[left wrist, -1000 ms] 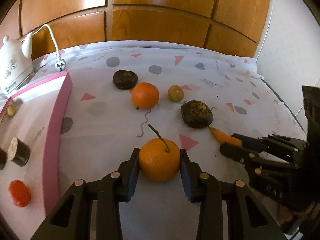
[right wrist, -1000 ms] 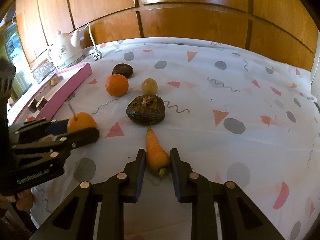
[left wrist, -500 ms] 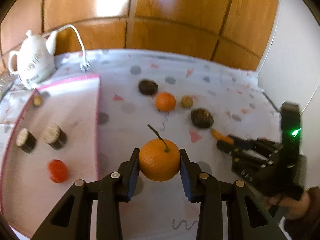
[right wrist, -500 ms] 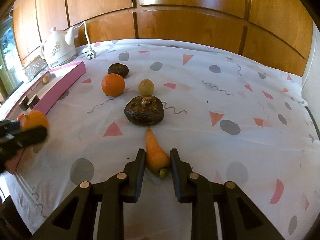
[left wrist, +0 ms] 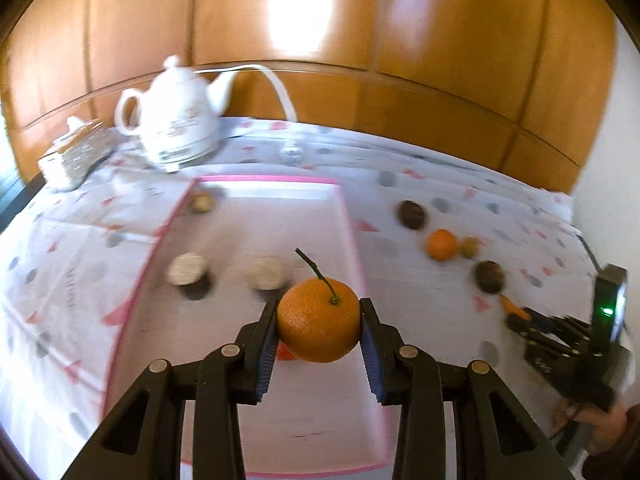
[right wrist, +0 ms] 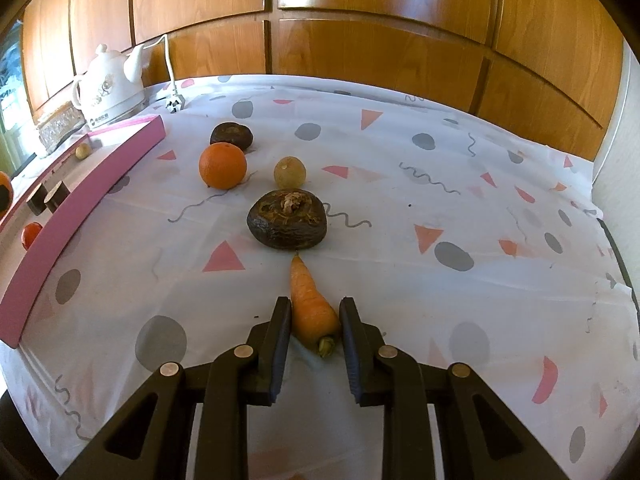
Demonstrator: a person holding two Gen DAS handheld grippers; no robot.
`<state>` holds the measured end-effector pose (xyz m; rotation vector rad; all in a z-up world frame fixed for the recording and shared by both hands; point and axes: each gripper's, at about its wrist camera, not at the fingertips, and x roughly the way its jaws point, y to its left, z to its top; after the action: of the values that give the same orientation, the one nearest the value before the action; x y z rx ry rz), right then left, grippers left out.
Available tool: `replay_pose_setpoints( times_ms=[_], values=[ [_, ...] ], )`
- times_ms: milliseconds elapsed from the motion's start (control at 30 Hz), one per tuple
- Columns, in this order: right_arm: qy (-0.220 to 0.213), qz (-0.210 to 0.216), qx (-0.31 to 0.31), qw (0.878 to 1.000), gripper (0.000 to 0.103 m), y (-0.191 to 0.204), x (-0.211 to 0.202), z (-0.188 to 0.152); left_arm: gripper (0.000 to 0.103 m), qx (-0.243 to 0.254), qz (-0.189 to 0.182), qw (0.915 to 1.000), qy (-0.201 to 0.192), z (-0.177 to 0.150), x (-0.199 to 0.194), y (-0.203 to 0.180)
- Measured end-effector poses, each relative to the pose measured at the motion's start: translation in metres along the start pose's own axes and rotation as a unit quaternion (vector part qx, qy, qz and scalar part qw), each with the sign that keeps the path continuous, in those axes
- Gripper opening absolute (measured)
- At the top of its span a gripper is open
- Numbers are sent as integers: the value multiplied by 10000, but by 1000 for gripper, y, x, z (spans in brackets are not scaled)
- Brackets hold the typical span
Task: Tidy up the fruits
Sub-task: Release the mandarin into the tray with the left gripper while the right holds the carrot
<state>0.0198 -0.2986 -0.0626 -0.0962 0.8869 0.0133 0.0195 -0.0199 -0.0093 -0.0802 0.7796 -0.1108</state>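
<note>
Both views are bright with daylight, and strong fisheye bending curves the wood panels (right wrist: 360,40) and darkens the corners. In the left wrist view white glare patches sit on the panels and motion blur smears the kettle (left wrist: 176,120), tablecloth (left wrist: 420,184) and loose fruit, while the held mandarin (left wrist: 319,322) stays sharp. The right wrist view is crisp, with soft shadows under the fruit.

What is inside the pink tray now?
In the pink tray: two dark cylinders with pale tops, a small tan fruit, and a red fruit, mostly covered by the held orange.
</note>
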Motion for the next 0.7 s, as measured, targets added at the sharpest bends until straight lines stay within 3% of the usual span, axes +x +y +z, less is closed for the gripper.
replay_pose_setpoints(
  times_ms=[233,700],
  values=[
    [76,-159,-17,9998,24,5,0,2,38,-173,497,9986,5,-4,4,37],
    [241,-274,53,9993,23,7,1,6,41,-464,921,9946,128,-8,22,67]
  ],
)
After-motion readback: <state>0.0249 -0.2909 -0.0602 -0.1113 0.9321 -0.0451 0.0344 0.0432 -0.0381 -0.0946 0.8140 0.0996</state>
